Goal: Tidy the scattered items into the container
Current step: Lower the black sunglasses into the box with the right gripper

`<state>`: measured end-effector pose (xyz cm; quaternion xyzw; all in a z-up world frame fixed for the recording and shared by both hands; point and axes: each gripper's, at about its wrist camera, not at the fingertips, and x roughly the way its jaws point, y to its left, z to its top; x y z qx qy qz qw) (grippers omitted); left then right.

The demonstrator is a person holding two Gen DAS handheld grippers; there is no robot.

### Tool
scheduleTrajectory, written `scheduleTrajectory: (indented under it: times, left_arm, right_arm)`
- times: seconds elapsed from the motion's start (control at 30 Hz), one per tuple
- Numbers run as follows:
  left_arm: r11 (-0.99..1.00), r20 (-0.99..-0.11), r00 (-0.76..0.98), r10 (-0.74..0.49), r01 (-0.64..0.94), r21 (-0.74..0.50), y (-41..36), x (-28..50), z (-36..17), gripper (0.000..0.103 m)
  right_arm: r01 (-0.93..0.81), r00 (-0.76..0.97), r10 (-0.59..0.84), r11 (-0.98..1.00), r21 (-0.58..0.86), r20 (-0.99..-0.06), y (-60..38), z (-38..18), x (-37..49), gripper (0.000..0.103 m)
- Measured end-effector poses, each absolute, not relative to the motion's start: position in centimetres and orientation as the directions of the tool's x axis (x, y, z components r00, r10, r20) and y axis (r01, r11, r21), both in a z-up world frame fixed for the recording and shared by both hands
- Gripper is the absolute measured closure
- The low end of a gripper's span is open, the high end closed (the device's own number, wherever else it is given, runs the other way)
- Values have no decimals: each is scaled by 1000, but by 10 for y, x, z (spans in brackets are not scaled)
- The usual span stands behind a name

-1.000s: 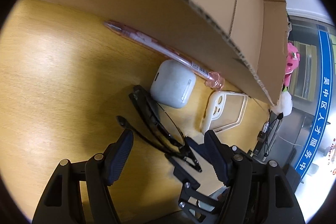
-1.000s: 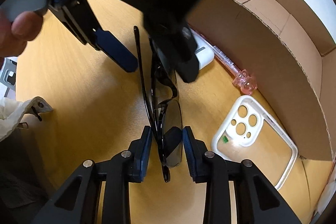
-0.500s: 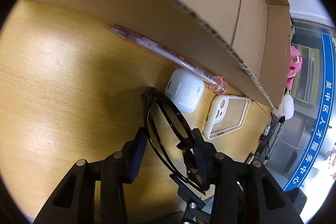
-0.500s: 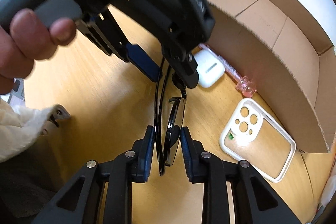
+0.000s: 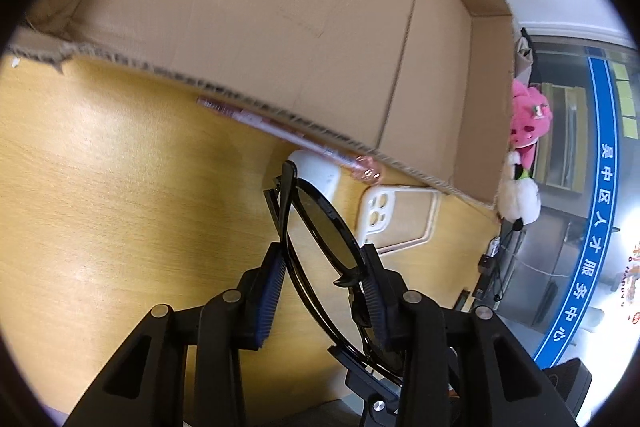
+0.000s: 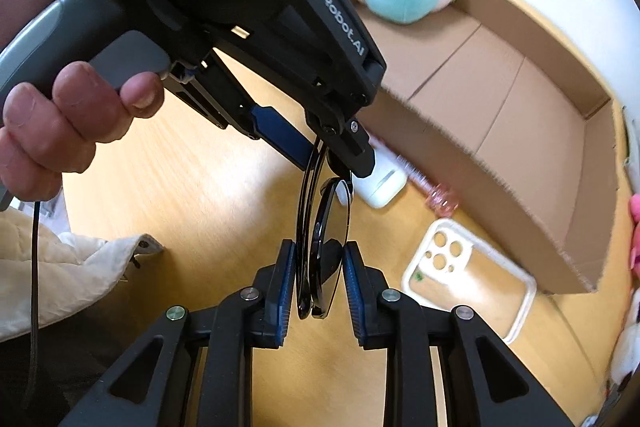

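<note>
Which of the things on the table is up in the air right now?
The black glasses. Both the left gripper and right gripper hold them above the table, while the white earbud case, pink pen and phone case lie flat.

— Where are your tongs?

— My left gripper [image 5: 324, 275] reaches in from the far left, my hand [image 6: 68, 115] wrapped round its grip. My right gripper [image 6: 318, 275] sits near, pointing toward it.

— And the jaws?

— Both pairs are pinched nearly together on the glasses [image 6: 320, 227].
</note>
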<state>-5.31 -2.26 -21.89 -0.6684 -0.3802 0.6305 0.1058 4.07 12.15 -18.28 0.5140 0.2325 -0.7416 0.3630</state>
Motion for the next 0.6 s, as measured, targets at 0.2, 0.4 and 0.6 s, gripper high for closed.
scheduleTrajectory:
  times: [0.2, 0.4, 0.6]
  left_arm:
    - [-714, -777, -140, 614, 320, -622, -26, -65, -177, 67]
    - [-740, -779, -217, 589, 242, -627, -35, -84, -125, 66]
    - [-766, -781, -261, 567, 182, -617, -37, -116, -93, 66]
  right_arm:
    - [780, -303, -311, -624, -47, -901, 123, -154, 36, 77]
    - [752, -396, -354, -655, -78, -847, 126, -116, 24, 77]
    - [710, -462, -376, -700, -81, -803, 128, -92, 0, 77]
